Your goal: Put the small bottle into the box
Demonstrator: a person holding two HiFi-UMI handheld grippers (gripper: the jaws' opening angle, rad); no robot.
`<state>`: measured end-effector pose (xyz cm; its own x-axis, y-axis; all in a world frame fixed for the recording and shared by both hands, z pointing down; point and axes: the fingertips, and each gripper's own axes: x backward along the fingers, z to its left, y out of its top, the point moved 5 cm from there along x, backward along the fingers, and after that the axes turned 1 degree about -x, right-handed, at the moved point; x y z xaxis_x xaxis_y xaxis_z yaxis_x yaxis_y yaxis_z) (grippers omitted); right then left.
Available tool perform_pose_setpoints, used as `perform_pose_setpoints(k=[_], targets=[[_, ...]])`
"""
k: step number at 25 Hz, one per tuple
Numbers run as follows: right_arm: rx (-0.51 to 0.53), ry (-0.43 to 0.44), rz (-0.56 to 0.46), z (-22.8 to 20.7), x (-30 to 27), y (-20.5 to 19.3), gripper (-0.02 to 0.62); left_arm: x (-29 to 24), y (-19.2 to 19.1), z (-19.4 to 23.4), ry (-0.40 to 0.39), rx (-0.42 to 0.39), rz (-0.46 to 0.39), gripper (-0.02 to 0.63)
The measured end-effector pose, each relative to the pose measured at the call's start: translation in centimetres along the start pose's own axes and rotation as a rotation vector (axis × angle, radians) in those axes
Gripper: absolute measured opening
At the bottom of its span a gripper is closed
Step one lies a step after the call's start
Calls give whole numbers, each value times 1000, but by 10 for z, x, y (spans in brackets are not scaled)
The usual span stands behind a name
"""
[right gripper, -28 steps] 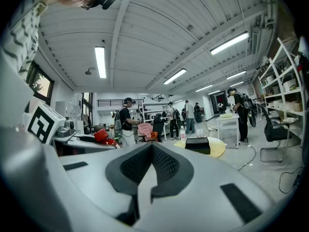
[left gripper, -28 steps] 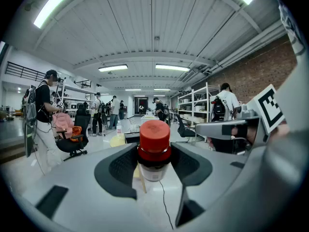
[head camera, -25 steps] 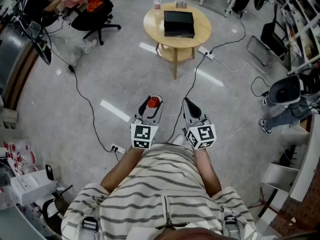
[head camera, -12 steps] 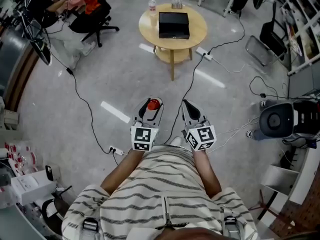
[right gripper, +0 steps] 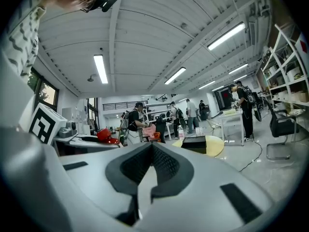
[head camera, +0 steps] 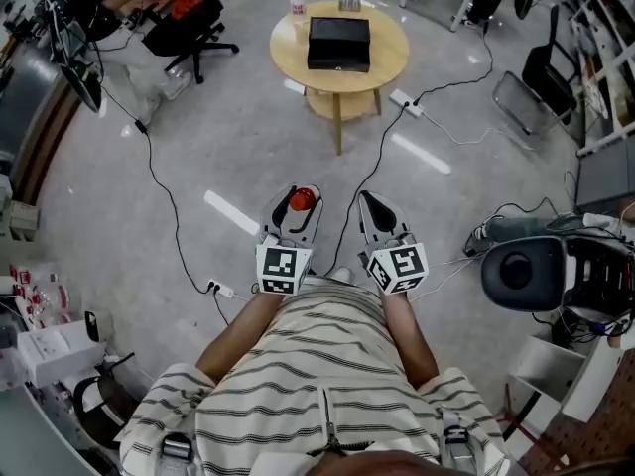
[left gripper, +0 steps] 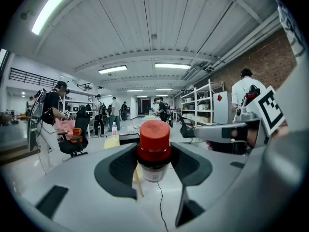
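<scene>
A small bottle with a red cap sits clamped between the jaws of my left gripper, held low over the floor. My right gripper hangs beside it, its jaws shut together with nothing in them. The black box lies on a round wooden table far ahead, at the top of the head view; it shows small in the right gripper view and in the left gripper view.
A water bottle and a clear container stand on the table. Cables and power strips run across the grey floor. An office chair stands top left, a black round machine at right, shelving beyond. People stand in the background.
The table with the box has shifted left and up in the head view. The black round machine has come further into the frame at right. Both grippers keep their pose.
</scene>
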<state>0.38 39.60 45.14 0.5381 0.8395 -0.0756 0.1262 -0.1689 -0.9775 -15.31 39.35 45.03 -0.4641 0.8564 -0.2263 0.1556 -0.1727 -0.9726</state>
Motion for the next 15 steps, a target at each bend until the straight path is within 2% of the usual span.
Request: perform_pose_setpoints(k=[6,11,15], targets=[[-3,0,1,-14,-3,-1,17,-14,-1,-7,7,6,21,229],[-9,8,17,-18,-10,-23,17,-22,-20,-7,1,-1,28,229],[2,7,25,-36,-31,-16,17,-49,-16,1,-5,-2,21,229]])
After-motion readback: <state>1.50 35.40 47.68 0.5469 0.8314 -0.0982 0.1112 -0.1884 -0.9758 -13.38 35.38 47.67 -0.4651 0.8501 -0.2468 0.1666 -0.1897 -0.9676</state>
